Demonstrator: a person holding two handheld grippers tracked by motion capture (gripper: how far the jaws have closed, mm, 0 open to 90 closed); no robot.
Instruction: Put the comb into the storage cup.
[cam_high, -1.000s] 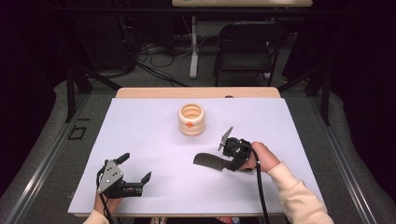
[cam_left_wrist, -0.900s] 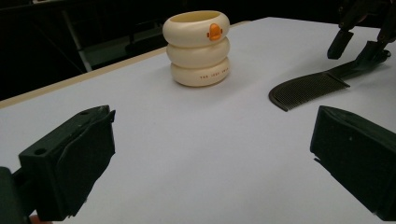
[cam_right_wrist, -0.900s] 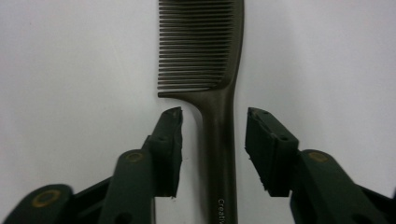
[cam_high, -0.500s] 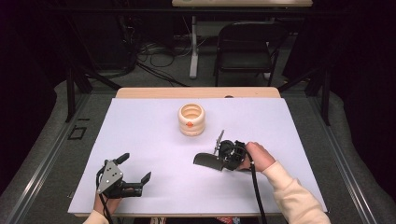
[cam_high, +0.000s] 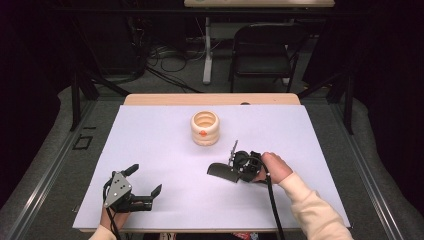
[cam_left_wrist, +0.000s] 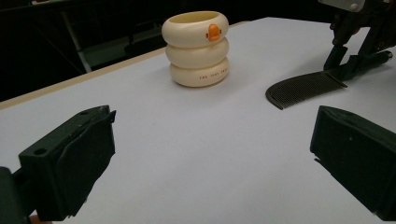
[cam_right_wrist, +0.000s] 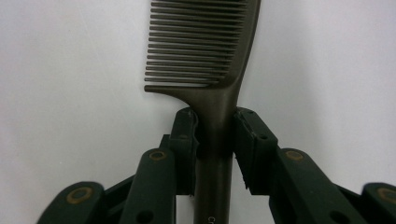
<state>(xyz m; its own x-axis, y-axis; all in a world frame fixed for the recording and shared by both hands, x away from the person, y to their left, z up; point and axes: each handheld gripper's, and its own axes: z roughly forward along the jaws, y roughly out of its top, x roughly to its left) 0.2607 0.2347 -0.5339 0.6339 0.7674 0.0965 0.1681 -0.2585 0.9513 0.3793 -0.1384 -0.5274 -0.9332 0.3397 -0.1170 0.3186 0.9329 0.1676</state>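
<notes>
A dark comb (cam_high: 221, 171) lies flat on the white table sheet (cam_high: 165, 150), teeth away from the hand. My right gripper (cam_high: 235, 167) is at its handle. In the right gripper view the jaws have just been closing, and both pads now press the comb (cam_right_wrist: 205, 42) handle between them, so the right gripper (cam_right_wrist: 216, 126) is shut on it. My left gripper (cam_high: 145, 180) rests near the front left edge, open and holding nothing. From the left gripper (cam_left_wrist: 219, 154) view, the comb (cam_left_wrist: 303, 86) and the right gripper (cam_left_wrist: 359, 42) lie off to the right.
A cream cup (cam_high: 205, 128) shaped like three stacked rings, with an orange dot, stands upright at mid-table behind the comb; it is also the cup (cam_left_wrist: 196, 49) ahead of the left jaws. A black chair (cam_high: 265, 45) and floor cables sit beyond the table's wooden back edge (cam_high: 210, 99).
The right gripper's jaws have drawn in from wide apart until they sit on the comb's handle. The comb and the left gripper have not moved.
</notes>
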